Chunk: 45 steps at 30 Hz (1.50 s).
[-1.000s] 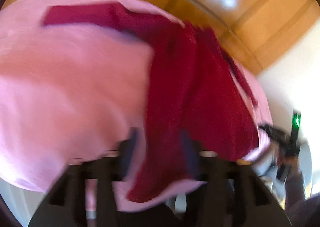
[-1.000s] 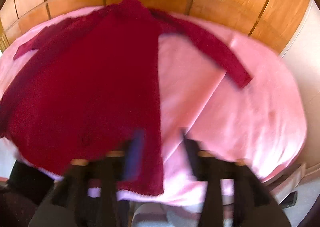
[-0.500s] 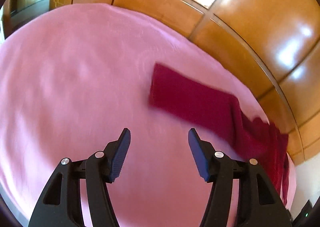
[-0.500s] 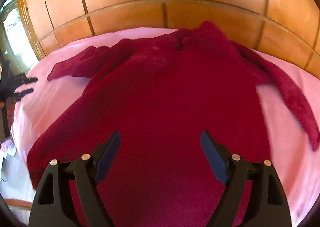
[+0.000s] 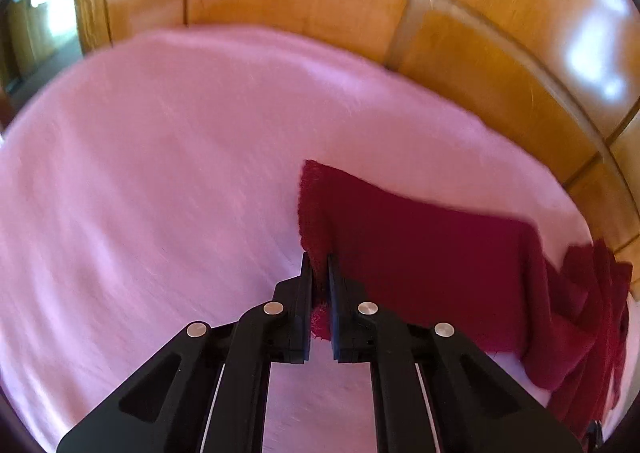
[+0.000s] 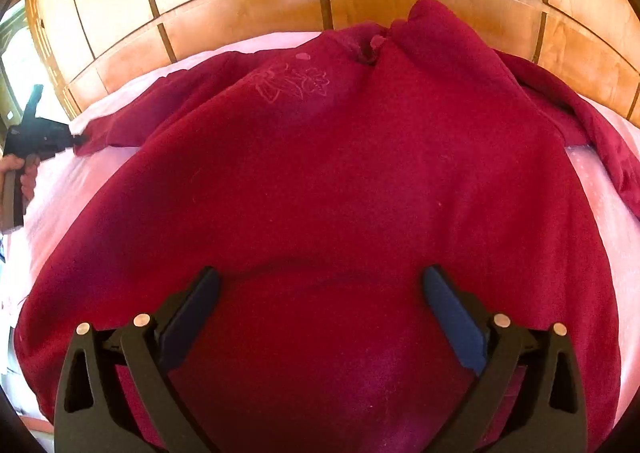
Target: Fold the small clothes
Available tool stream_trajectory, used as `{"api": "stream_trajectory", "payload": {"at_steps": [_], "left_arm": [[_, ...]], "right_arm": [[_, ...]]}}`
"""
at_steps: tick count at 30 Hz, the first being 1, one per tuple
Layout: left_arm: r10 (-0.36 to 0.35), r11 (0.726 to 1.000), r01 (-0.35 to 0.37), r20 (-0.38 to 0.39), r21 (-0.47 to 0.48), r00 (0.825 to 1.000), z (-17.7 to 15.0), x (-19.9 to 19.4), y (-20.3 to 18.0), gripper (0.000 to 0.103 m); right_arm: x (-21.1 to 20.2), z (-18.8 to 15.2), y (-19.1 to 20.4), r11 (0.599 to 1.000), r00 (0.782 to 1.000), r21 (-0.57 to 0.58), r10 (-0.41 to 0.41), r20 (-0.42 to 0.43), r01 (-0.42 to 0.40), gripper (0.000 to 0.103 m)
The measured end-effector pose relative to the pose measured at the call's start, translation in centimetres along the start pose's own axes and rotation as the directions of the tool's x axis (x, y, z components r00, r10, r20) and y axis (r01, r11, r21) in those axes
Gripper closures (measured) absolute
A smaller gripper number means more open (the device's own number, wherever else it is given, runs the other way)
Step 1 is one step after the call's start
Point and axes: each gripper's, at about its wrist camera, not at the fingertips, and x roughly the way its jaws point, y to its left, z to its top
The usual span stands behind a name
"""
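Left gripper (image 5: pixel 319 273): jaws closed right down, having just been closing, with the near corner of the sleeve cuff (image 5: pixel 316 209) pinched between the pads. Cuff edge frayed-looking, standing up slightly at the pinch. Same gripper seen small at far left of the right wrist view (image 6: pixel 78 139), tips at the sleeve end, a hand (image 6: pixel 18 173) wrapped round its handle.

Right gripper (image 6: pixel 320 293): jaws spread as wide as seen, having just been opening. Nothing between the pads; both fingers (image 6: pixel 192 309) low over the lower body of the sweater (image 6: pixel 340 193). Contact with the cloth not resolvable.

Sweater orientation: laid flat, front up, on the pink bedcover (image 5: pixel 160 173). Long axis near-to-far in the right wrist view: hem toward the camera, neck opening (image 6: pixel 370 49) at the far end by the wooden panelled wall (image 6: pixel 240 5). Left sleeve running out to the left from the shoulder, roughly crosswise to the body axis; in the left wrist view it lies as a long flat band leading right from the cuff to bunched folds at the right edge. Right sleeve (image 6: pixel 600 133) trailing down the right side, angled toward near right.

Appearance: deep crimson, soft fleecy or knitted surface, faint embroidered flower motif (image 6: pixel 296 83) on the chest left of the neck. Shallow crease across the lower body just beyond the right fingertips. Collar rumpled, bulging up on the right of the neck. Bedcover smooth, motion-blurred in the left wrist view.
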Motion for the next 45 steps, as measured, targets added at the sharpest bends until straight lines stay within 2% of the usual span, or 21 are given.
{"api": "stream_trajectory", "payload": {"at_steps": [3, 7, 10, 16, 18, 19, 21, 23, 24, 25, 26, 28, 30, 31, 34, 36, 38, 39, 42, 43, 45], "left_arm": [[0.084, 0.995, -0.078, 0.113, -0.062, 0.99, 1.8, -2.6, 2.7, 0.098], [0.266, 0.962, -0.249, 0.167, -0.115, 0.949, 3.5, -4.0, 7.0, 0.098], [0.398, 0.914, -0.381, 0.13, -0.138, 0.908, 3.3, -3.3, 9.8, 0.098], [0.487, 0.871, -0.484, 0.011, -0.084, 0.873, 1.9, -0.3, 11.6, 0.097], [0.503, 0.861, -0.501, -0.009, -0.088, 0.864, 1.6, -0.2, 10.6, 0.085], [0.485, 0.869, -0.483, -0.01, -0.109, 0.875, 1.1, -0.9, 10.2, 0.077], [0.409, 0.903, -0.402, 0.022, -0.151, 0.912, -0.1, -3.0, 9.2, 0.052], [0.237, 0.959, -0.221, 0.078, -0.176, 0.968, -2.3, -5.9, 7.8, 0.051], [0.151, 0.976, -0.137, 0.073, -0.17, 0.986, -3.1, -6.5, 7.1, 0.052], [0.022, 0.989, -0.014, 0.05, -0.146, 0.999, -4.6, -7.4, 5.9, 0.051], [-0.075, 0.99, 0.078, 0.033, -0.12, 0.997, -6.2, -8.2, 4.7, 0.051], [-0.263, 0.965, 0.262, -0.027, -0.025, 0.964, -9.9, -10.0, 1.6, 0.052], [-0.381, 0.921, 0.387, -0.095, 0.052, 0.92, -13.5, -11.5, -0.9, 0.051], [-0.445, 0.885, 0.459, -0.148, 0.074, 0.883, -15.8, -12.2, -2.2, 0.051], [-0.516, 0.827, 0.554, -0.264, 0.093, 0.815, -21.3, -12.9, -4.7, 0.051], [-0.536, 0.804, 0.587, -0.312, 0.097, 0.785, -23.6, -13.0, -5.5, 0.051], [-0.576, 0.772, 0.632, -0.355, 0.06, 0.737, -26.0, -12.9, -6.2, 0.052], [-0.579, 0.766, 0.64, -0.368, 0.061, 0.728, -26.4, -12.9, -6.6, 0.06], [-0.514, 0.798, 0.588, -0.362, 0.131, 0.778, -27.7, -12.8, -7.9, 0.093], [-0.491, 0.81, 0.567, -0.357, 0.148, 0.795, -27.8, -12.8, -8.0, 0.094], [-0.473, 0.816, 0.551, -0.346, 0.176, 0.81, -27.1, -12.6, -8.6, 0.096]], "right_arm": [[-0.3, -0.1, 0.0, 1.0, 1.0, 0.001, 0.002, 0.011, -0.002, 0.002], [-0.2, 0.0, 0.1, 1.0, 1.0, -0.005, -0.007, 0.01, 0.007, 0.002], [0.0, 0.0, 0.2, 1.0, 1.0, -0.012, -0.016, 0.008, 0.016, 0.002], [0.2, 0.1, 0.4, 0.999, 1.0, -0.02, -0.027, 0.005, 0.027, 0.002], [0.1, 0.1, 0.4, 1.0, 1.0, -0.019, -0.025, 0.007, 0.025, 0.002], [0.1, 0.1, 0.4, 1.0, 1.0, -0.018, -0.024, 0.008, 0.024, 0.002], [0.1, 0.1, 0.5, 1.0, 1.0, -0.015, -0.02, 0.009, 0.021, 0.002], [0.1, 0.2, 0.3, 1.0, 1.0, -0.01, -0.011, 0.01, 0.011, 0.002], [0.0, 0.1, 0.2, 1.0, 1.0, -0.008, -0.007, 0.011, 0.007, 0.002], [-0.2, 0.1, 0.2, 1.0, 1.0, -0.004, 0.0, 0.009, 0.0, 0.002], [-0.3, 0.1, 0.1, 1.0, 1.0, -0.003, 0.005, 0.004, -0.005, 0.002], [-1.3, 0.2, -0.2, 1.0, 1.0, 0.003, 0.014, -0.01, -0.014, 0.002], [-3.4, 0.0, -1.7, 0.999, 0.999, 0.03, -0.043, 0.022, 0.042, 0.002], [-4.5, -0.2, -2.8, 0.996, 0.997, 0.056, -0.067, 0.035, 0.065, 0.002], [-7.4, -1.7, -7.1, 0.977, 0.989, 0.163, -0.143, 0.04, 0.135, 0.002], [-8.6, -3.1, -9.4, 0.962, 0.982, 0.208, -0.188, 0.019, 0.18, 0.003], [-9.7, -5.5, -12.0, 0.941, 0.982, 0.279, -0.188, -0.035, 0.19, 0.011], [-10.1, -6.7, -12.7, 0.937, 0.986, 0.309, -0.157, -0.054, 0.166, 0.021], [-11.4, -8.7, -12.7, 0.943, 0.993, 0.31, -0.115, -0.041, 0.122, 0.04], [-11.9, -9.2, -12.4, 0.946, 0.996, 0.311, -0.084, -0.039, 0.092, 0.048], [-12.5, -9.6, -11.9, 0.95, 0.997, 0.305, -0.058, -0.047, 0.07, 0.091]]}}
